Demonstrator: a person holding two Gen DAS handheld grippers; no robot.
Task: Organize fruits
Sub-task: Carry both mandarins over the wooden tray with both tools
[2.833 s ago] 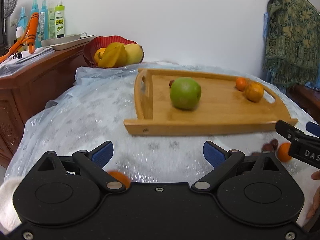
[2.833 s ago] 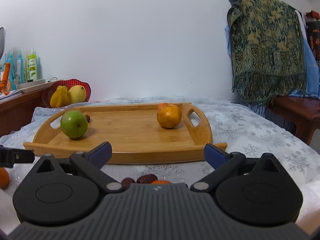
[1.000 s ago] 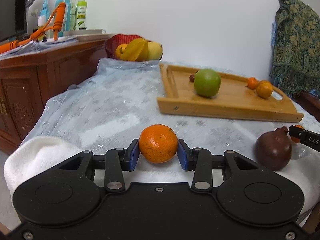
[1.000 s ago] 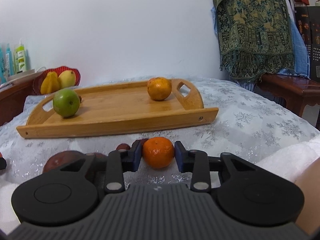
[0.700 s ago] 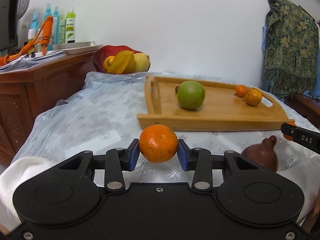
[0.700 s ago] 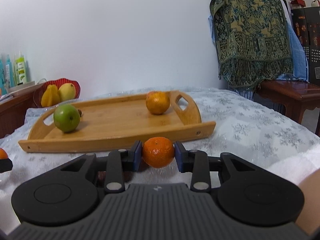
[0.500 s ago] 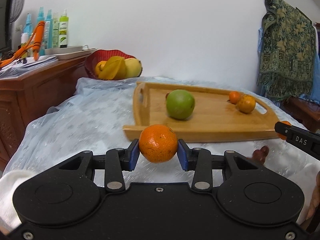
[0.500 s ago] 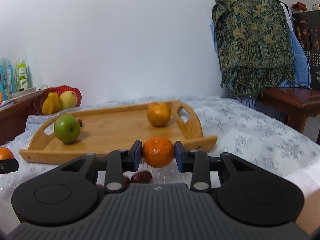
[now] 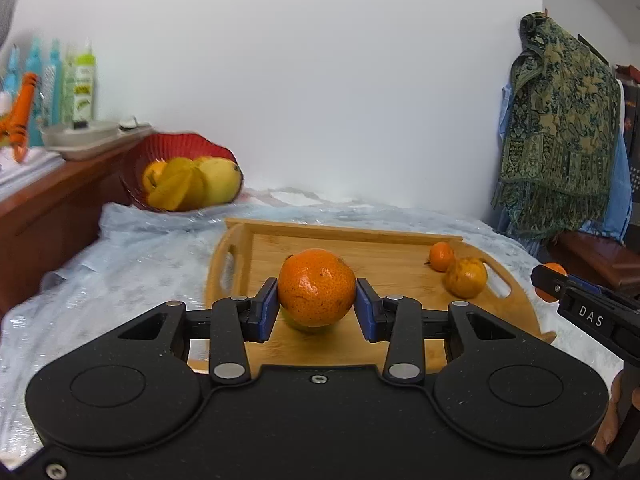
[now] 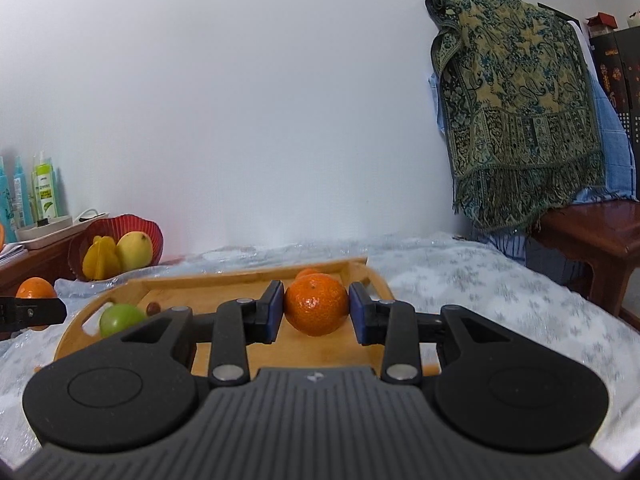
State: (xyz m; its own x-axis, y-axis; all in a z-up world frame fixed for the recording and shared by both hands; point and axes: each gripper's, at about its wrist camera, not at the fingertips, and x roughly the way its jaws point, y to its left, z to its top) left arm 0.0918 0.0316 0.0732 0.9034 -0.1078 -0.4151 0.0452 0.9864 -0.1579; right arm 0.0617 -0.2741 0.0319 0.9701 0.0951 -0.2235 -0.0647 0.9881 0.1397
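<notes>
Left wrist view: the left tool [image 9: 316,306] is closed on a mandarin [image 9: 317,287], which is clamped between the blue pads. One second ago this fruit was held low over the table [image 9: 120,264], short of the wooden tray [image 9: 400,240]; it is now carried above the tray's near edge. A green fruit is almost wholly hidden behind the mandarin. Two small oranges [image 9: 466,277] are seen resting at the tray's right end, near the handle cut-out. The tip of the right tool [image 10: 316,306] is visible at the right edge with its own fruit.

Right wrist view: the right tool is closed on a second mandarin [image 10: 317,304]. This fruit has likewise been raised from the table and brought over the tray's near right portion. The green apple [image 10: 120,319] is seen at the tray's left end.

Assessment: both pickups are judged complete and the transport stage nearly finished. Lowering onto bare tray surface and release are judged to remain.
</notes>
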